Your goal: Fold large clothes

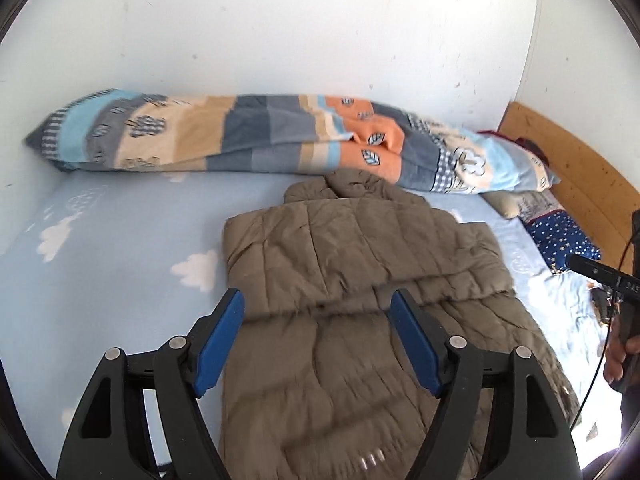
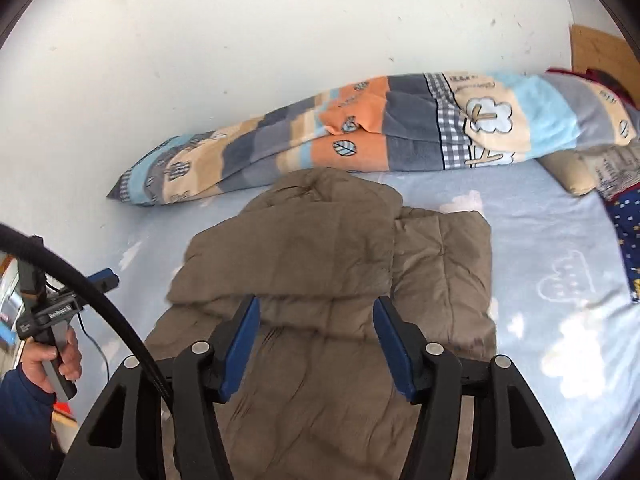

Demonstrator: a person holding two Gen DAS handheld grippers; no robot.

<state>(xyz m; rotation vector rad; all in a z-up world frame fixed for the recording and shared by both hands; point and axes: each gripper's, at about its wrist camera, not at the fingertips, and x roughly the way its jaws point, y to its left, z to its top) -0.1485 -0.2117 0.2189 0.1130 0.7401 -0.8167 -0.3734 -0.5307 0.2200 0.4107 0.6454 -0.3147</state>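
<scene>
Left wrist view, left to right: pale blue bed sheet point(image 1: 100, 272) with white cloud prints took up the left side. A rolled patchwork blanket point(image 1: 248, 136) in blue, beige and orange lay along the white wall point(image 1: 280, 20) at the back. Brown padded jacket point(image 1: 360, 280) lay flat on the sheet in the middle, collar toward the blanket, both sleeves folded in across the body. Left gripper point(image 1: 318, 308) hung above the jacket's lower half, jaws apart, nothing between the blue pads point(image 1: 218, 344), no contact with the fabric that I could see. Further right: a beige pillow point(image 1: 508, 204), a dark blue starred cushion point(image 1: 564, 240), then the wooden headboard point(image 1: 572, 176). At the far right edge the person's right hand point(image 1: 620, 356) held the other tool's handle.

Right wrist view, left to right: the person's left hand point(image 2: 52, 360) in a dark blue sleeve point(image 2: 24, 412) gripped the left tool's handle, a black cable point(image 2: 92, 292) arcing across. Same jacket point(image 2: 320, 272) sat centre, the folded-in sleeve showing on its right side. Right gripper point(image 2: 316, 316) hung over the jacket's lower part, jaws apart, pads clear of the cloth, empty. Blanket point(image 2: 400, 128) ran behind; bare sheet point(image 2: 560, 300) and starred cushion point(image 2: 628, 240) at right.
</scene>
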